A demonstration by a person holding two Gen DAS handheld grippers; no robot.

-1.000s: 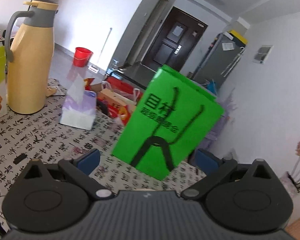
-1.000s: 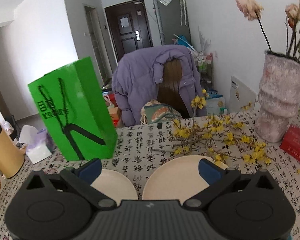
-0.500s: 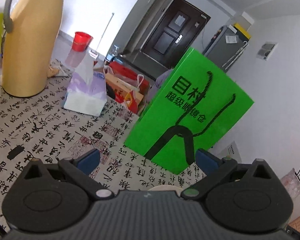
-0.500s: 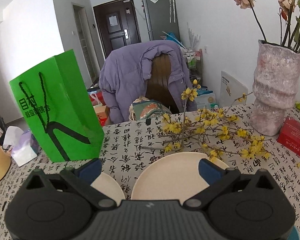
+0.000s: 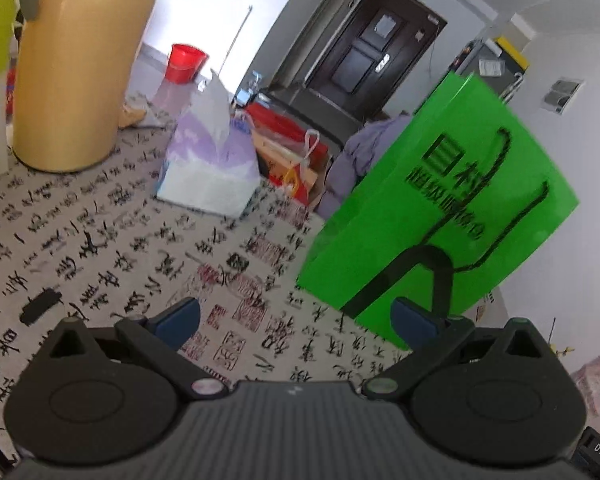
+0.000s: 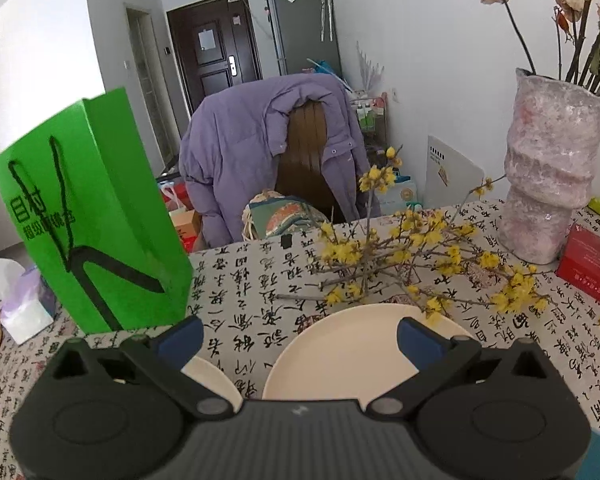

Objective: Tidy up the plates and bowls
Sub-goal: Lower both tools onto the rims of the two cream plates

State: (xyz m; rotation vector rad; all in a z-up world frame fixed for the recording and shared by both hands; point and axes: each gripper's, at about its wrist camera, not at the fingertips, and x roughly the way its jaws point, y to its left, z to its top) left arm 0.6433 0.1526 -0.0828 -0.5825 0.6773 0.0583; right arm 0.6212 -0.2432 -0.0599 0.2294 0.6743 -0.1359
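- Left gripper [image 5: 296, 320] sits over the calligraphy tablecloth [image 5: 100, 248] with its blue fingers spread wide and nothing between them.
- Right gripper [image 6: 300, 336] is spread wide too, empty, hovering just above the large cream plate [image 6: 340, 348].
- I count two pieces of crockery: that large plate between my right fingers, and a smaller cream dish [image 6: 214, 376] to its left, partly hidden under my left finger.
- Yellow flowering branches [image 6: 412, 256] lie across the cloth and reach over the plate's far rim, so they crowd it.
- One green paper bag [image 6: 96, 216] stands upright left of the dishes; I see it ahead of my left gripper as well.
- One pink vase [image 6: 548, 168], one red box [image 6: 588, 268] on the right.
- One yellow jug [image 5: 76, 64] and one tissue pack [image 5: 212, 168] on the far left.
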